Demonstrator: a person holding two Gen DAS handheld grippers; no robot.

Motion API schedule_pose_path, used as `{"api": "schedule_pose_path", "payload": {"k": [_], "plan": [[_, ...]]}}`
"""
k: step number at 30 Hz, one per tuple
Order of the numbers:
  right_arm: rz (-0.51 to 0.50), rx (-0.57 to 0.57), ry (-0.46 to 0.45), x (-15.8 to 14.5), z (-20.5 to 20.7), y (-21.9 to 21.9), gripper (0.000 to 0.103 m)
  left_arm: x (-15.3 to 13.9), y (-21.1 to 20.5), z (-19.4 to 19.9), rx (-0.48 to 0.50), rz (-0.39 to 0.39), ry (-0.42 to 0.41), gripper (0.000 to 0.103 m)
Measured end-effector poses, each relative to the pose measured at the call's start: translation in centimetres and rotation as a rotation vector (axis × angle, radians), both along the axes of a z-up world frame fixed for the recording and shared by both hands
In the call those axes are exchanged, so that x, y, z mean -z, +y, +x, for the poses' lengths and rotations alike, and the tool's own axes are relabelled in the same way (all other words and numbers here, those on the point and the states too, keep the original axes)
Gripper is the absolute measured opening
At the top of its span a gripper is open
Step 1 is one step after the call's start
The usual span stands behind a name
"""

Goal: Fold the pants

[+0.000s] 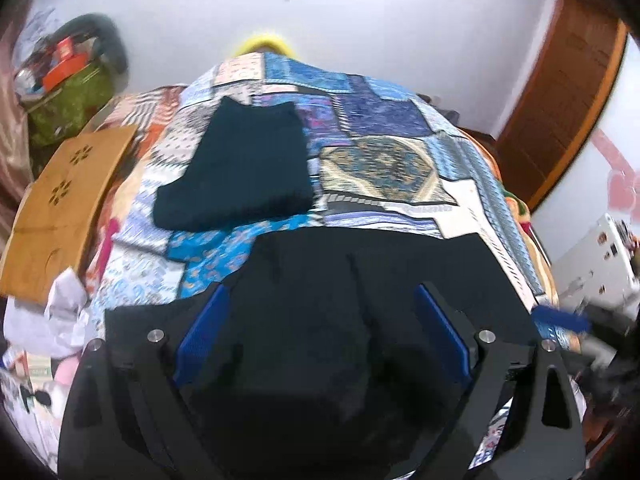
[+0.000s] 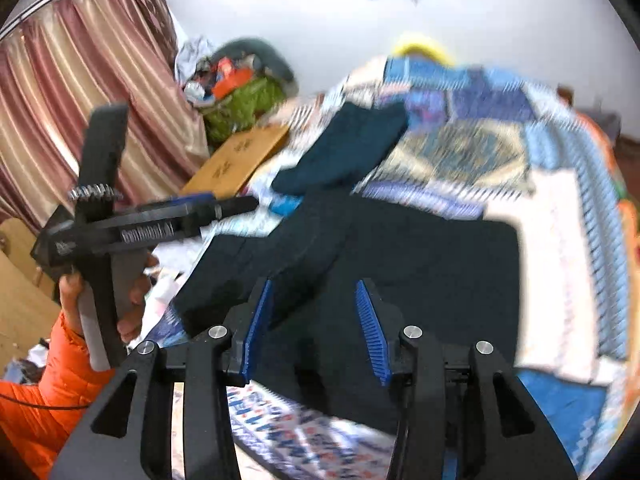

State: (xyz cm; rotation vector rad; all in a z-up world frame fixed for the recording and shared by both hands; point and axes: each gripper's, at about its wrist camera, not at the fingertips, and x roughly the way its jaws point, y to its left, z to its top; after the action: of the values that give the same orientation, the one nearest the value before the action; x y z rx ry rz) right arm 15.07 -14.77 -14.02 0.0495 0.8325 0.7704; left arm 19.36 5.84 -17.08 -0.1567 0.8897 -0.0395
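- Pants (image 1: 360,280) lie flat on the quilt (image 1: 384,168) of the bed, directly under and ahead of both grippers; a second dark folded garment (image 1: 244,168) sits farther up the bed, apart from them.
- Left gripper (image 1: 320,300) hangs over the pants' middle, jaws wide, holding nothing.
- Right gripper (image 2: 316,292) hovers over the near part of the pants, jaws apart, one raised fold of cloth running between them but not clamped.
- Long axis appears to run across the view; blur leaves it uncertain.
- Right gripper seems nearer a graspable fold.

Even indoor light; motion blur, worst right view; fisheye-warped edges
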Motion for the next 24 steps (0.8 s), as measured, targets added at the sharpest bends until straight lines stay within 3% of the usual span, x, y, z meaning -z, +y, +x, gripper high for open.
{"api": "schedule_pose_path", "payload": {"k": [3,6,8,12,15,17,23,24], "plan": [[-0.059,0.055,-0.072,-0.4,1.0,-1.7,0.043,-0.4,-2.7,1.1,0.072,0.021,-0.001,0.094],[-0.141,0.092,-0.083,0.7,3.0,-3.0,0.043,-0.4,-5.5,2.2,0.151,0.043,0.008,0.094],[-0.167,0.096,-0.067,1.8,3.8,-3.4,0.043,0.3,-7.2,3.0,0.185,0.050,0.021,0.093],[-0.202,0.079,0.036,5.5,5.5,-3.8,0.043,2.5,-10.1,4.7,0.255,0.059,0.114,0.081],[-0.256,0.055,0.080,8.0,5.7,-3.6,0.043,4.8,-11.9,5.5,0.295,0.104,0.191,0.081],[-0.257,0.048,0.064,8.5,5.0,-4.1,0.043,6.4,-12.6,5.6,0.319,0.153,0.241,0.081],[-0.232,0.064,0.089,8.4,4.1,-5.7,0.043,6.9,-12.7,4.0,0.368,0.216,0.219,0.084],[-0.233,0.070,0.092,8.4,3.8,-6.1,0.043,6.8,-12.5,3.8,0.362,0.234,0.214,0.089]]}}
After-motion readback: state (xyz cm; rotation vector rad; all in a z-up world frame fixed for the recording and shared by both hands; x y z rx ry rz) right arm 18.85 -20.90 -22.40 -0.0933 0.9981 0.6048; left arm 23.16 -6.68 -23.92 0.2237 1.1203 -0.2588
